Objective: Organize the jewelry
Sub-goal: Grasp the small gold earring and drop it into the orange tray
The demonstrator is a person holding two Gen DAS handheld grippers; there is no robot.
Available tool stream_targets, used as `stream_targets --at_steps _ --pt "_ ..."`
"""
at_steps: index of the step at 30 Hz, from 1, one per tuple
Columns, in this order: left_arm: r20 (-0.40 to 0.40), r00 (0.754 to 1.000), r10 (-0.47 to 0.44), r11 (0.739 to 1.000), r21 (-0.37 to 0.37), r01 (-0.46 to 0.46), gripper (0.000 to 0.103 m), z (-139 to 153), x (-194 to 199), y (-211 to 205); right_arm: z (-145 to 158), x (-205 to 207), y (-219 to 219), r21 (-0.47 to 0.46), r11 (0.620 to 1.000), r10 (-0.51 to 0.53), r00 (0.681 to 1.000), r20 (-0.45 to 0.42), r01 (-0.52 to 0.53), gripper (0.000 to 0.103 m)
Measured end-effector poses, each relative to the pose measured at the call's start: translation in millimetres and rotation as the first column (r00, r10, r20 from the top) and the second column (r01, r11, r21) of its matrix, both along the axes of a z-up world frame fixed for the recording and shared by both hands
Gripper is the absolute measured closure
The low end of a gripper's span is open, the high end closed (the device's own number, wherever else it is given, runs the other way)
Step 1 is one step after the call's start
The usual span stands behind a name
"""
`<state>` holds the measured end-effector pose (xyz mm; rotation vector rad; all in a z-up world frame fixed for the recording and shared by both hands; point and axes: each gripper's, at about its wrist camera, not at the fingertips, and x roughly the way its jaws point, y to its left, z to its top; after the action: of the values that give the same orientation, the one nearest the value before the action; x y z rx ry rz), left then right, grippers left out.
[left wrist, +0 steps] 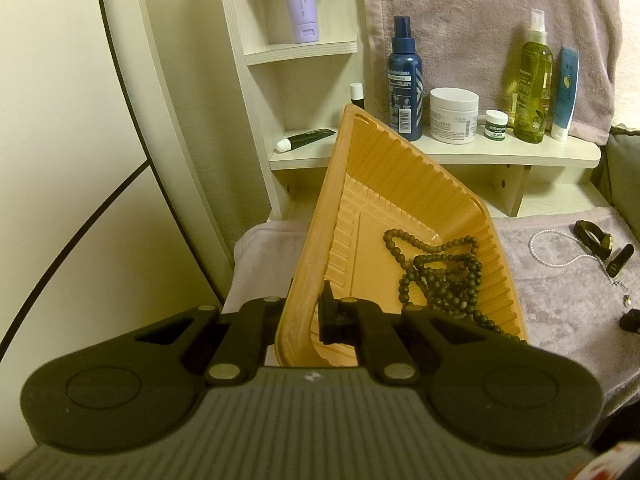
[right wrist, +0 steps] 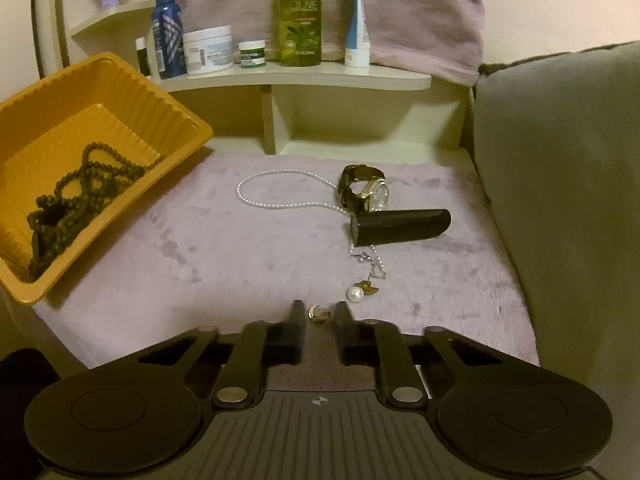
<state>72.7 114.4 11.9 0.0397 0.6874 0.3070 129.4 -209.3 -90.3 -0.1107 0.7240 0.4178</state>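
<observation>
left tongs [left wrist: 302,312]: clamped on rim of tilted orange tray [left wrist: 400,184] holding dark bead necklace [left wrist: 436,268] | right tongs [right wrist: 320,316]: narrow gap around small gold earring [right wrist: 319,314], contact unclear | pearl necklace [right wrist: 280,188], watch [right wrist: 368,192]: right of tray

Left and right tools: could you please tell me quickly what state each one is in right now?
Left tool: shut on the rim of the tilted orange plastic tray.
Right tool: around a small gold earring; contact unclear.

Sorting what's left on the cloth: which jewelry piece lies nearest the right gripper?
The small gold earring, between the right gripper fingers; pearl necklace and watch lie farther back.
</observation>
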Motion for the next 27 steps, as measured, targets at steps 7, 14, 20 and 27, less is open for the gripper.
stream_targets --at_steps 7,14,20,27 --pt "0.000 1.000 0.000 1.000 0.001 0.000 0.097 0 0 -1 15 -7 11 -0.004 0.999 0.041 0.999 0.032 -0.041 0.094" --pt "0.000 1.000 0.001 1.000 0.001 -0.001 0.097 0 0 -1 56 -13 50 0.089 0.980 0.170 0.983 0.069 -0.176 0.094" --pt "0.000 1.000 0.000 1.000 0.000 0.000 0.097 0 0 -1 80 -19 95 0.153 0.924 0.340 0.936 0.091 -0.350 0.094" --pt "0.000 1.000 0.001 1.000 0.000 -0.001 0.097 0 0 0 85 -22 141 0.153 0.842 0.506 0.856 0.107 -0.517 0.094"
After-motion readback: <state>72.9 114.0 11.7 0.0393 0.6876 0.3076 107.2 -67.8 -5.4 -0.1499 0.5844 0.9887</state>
